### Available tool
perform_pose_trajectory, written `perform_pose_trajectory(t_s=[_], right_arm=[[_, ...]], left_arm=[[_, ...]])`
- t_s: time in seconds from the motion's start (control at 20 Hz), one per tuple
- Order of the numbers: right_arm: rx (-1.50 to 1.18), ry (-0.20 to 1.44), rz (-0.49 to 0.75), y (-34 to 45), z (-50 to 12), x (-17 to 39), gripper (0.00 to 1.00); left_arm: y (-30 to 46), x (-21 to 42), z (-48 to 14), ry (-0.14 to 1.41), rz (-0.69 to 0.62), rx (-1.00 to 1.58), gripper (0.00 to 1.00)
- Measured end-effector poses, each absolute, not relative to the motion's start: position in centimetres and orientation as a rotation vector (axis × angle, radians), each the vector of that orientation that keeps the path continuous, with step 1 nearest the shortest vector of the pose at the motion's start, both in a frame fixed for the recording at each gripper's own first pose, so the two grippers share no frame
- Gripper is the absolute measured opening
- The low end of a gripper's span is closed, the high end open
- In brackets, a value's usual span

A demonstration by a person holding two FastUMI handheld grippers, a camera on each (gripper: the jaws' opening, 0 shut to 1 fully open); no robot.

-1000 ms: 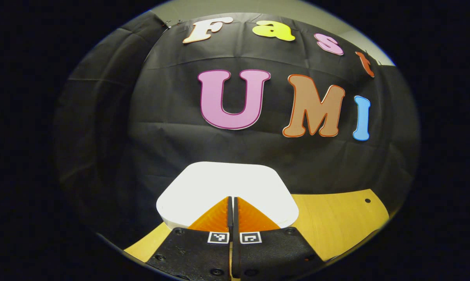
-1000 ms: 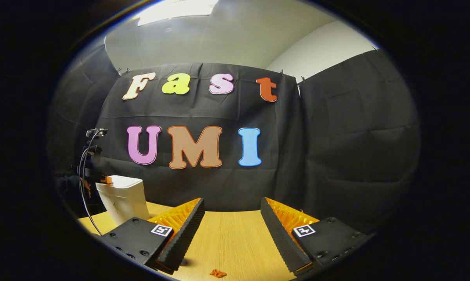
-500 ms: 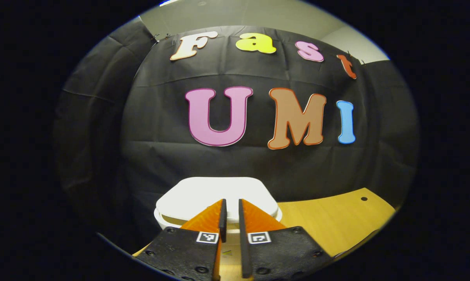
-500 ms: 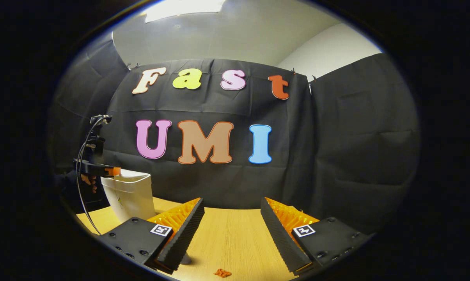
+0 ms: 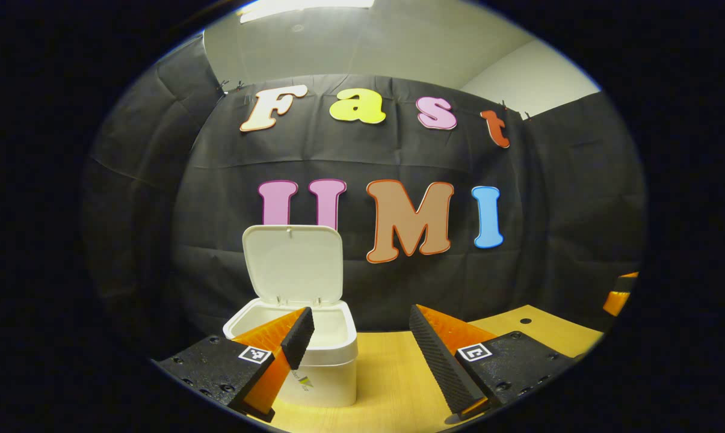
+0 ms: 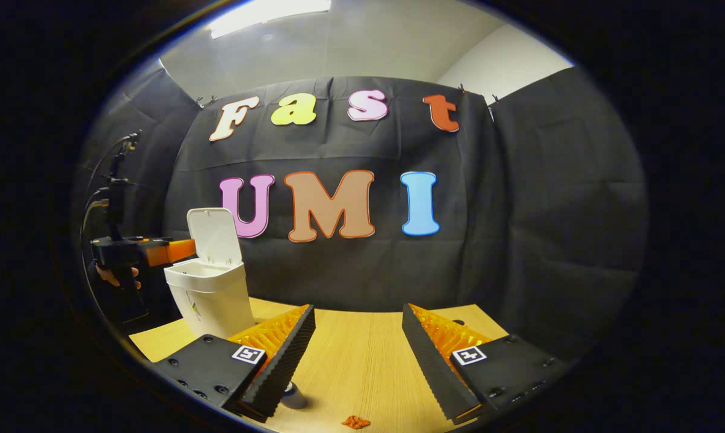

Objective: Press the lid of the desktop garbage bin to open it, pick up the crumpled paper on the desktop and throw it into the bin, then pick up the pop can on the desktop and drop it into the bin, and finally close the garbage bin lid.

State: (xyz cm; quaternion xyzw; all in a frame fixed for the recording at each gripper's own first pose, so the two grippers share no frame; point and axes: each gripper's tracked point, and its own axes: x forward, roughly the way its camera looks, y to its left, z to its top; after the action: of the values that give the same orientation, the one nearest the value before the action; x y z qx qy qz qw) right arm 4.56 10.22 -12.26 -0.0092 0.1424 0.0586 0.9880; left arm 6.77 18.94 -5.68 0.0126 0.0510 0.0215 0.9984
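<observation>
A: Start at the claws. How do they stand?

B: The left claw (image 5: 359, 337) has its fingers well apart and holds nothing. It hangs in front of the bin (image 5: 314, 361), level with the rim. The right claw (image 6: 357, 337) is spread apart too, empty, low over the desk (image 6: 362, 361).

A: And the bin?

B: White, on the left part of the desk, with its lid (image 5: 293, 263) standing upright behind the mouth. So the pressing step looks done, and I judge the paper to be next.

A: Where is the paper?

B: I cannot make out crumpled paper with certainty. In the right gripper view a small orange scrap (image 6: 356, 422) lies on the desk just below the right claw, at the very edge of the view. It might be the paper, but it is too small to be sure.

A: The can?

B: A small cylinder (image 6: 292, 397) pokes out beside the right claw's left finger, mostly hidden. Probably the pop can.

A: How should the pick go?

B: Tilt the right claw down so the target sits between the fingers, close gently, then carry it over the open mouth.

A: Anything in the way?

B: In the right gripper view the left claw, held by a hand (image 6: 117, 278), sits just beside the bin's rim. It should pull back so the two don't meet over the bin.
</observation>
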Motion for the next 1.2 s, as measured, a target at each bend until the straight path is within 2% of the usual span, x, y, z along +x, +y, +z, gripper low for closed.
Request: perform_pose_trajectory(t_s=[0.2,0.25,0.3,0.55,0.6,0.95,1.2], right_arm=[[-0.027,0.365,0.132,10.1,-15.8,5.0,0.97],[-0.032,0.381,0.139,10.1,-16.7,4.9,1.00],[-0.039,0.400,0.146,10.1,-17.6,4.8,0.97],[-0.073,0.524,0.170,10.1,-23.9,4.0,0.98],[-0.087,0.549,0.174,10.0,-25.2,3.8,0.97],[-0.154,0.739,0.196,9.1,-34.1,1.8,0.98],[-0.165,0.852,0.227,9.2,-38.4,0.1,0.98]], left_arm=[[16.6,4.5,-5.6,0.091,0.013,0.020,0.95],[16.2,4.0,-5.5,0.094,0.012,0.021,0.95],[15.8,3.5,-5.6,0.097,0.012,0.022,0.95],[14.6,1.2,-5.5,0.107,0.017,0.011,0.98],[14.4,0.9,-5.4,0.109,0.017,0.014,0.95],[14.2,-1.0,-4.7,0.116,0.032,0.065,0.95],[14.4,-2.1,-4.6,0.129,0.055,0.081,0.96]])
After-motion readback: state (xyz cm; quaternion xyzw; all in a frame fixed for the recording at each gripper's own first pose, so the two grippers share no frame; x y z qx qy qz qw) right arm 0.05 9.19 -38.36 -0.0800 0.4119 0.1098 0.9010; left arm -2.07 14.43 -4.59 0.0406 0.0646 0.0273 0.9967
